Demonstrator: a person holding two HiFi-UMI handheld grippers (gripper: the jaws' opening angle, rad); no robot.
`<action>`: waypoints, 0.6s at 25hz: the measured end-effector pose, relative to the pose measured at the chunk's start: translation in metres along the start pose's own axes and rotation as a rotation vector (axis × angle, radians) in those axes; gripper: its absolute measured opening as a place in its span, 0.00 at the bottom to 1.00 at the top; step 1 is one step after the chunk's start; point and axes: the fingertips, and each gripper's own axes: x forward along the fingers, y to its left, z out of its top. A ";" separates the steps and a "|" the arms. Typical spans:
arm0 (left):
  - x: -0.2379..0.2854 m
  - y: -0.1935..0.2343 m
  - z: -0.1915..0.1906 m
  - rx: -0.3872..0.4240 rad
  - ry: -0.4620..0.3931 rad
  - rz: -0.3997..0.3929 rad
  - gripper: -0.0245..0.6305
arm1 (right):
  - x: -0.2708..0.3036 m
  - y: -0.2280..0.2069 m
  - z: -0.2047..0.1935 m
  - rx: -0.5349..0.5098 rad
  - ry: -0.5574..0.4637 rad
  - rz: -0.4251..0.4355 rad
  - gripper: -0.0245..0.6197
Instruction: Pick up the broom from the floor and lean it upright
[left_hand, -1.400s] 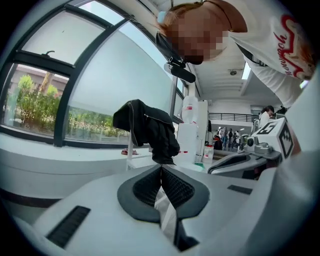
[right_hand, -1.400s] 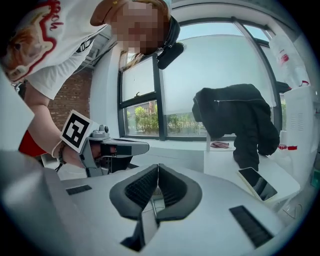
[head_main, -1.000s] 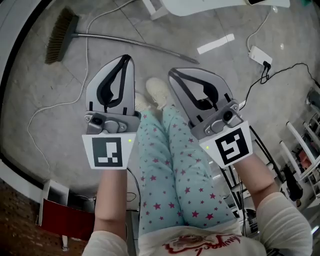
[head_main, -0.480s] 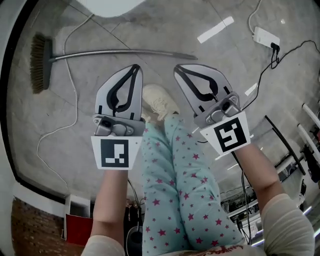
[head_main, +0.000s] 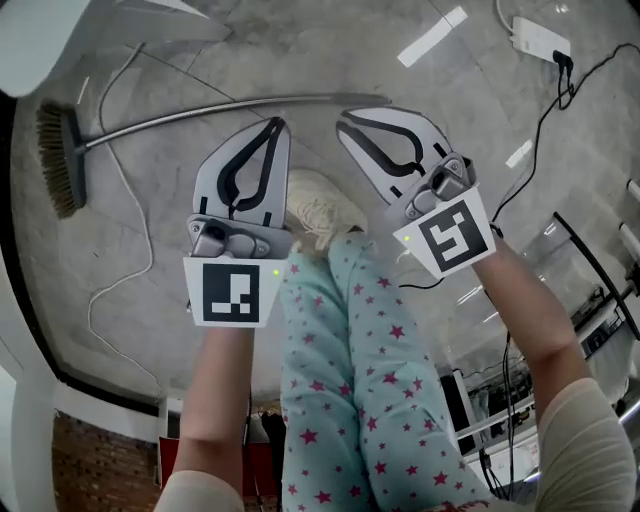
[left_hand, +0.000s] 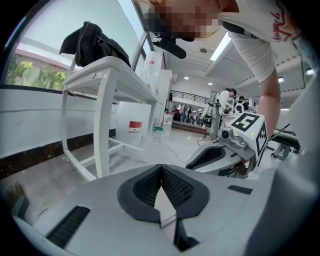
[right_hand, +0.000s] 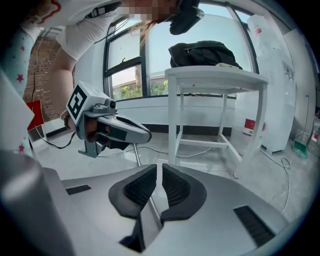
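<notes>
The broom lies flat on the grey floor in the head view, with its bristle head (head_main: 58, 160) at the left. Its metal handle (head_main: 230, 105) runs rightward to a free end near the upper middle. My left gripper (head_main: 278, 124) is shut and empty, with its tip just on the near side of the handle. My right gripper (head_main: 346, 116) is also shut and empty, close to the handle's free end. In the left gripper view the bristles (left_hand: 15, 195) show at the left edge. The right gripper view shows the handle (right_hand: 136, 152) on the floor past the shut jaws.
A white table (head_main: 60, 40) stands over the broom's far side, with a dark garment (left_hand: 92, 42) on top. A white cable (head_main: 130, 230) loops on the floor at left. A power strip (head_main: 540, 40) and a black cable (head_main: 545, 120) lie at right. The person's shoe (head_main: 320, 210) is between the grippers.
Both grippers have sunk toward the floor and come up to the broom handle. The broom now sits lower and closer in the head view. Both stayed shut.
</notes>
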 end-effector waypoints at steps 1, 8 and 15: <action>0.003 -0.003 -0.004 0.004 0.001 -0.008 0.07 | -0.001 0.001 -0.007 0.007 0.007 0.004 0.09; 0.028 -0.003 -0.026 0.049 0.016 -0.046 0.07 | 0.021 0.001 -0.068 -0.048 0.077 0.055 0.26; 0.034 -0.009 -0.038 0.063 0.029 -0.081 0.07 | 0.036 -0.008 -0.144 -0.057 0.212 0.102 0.38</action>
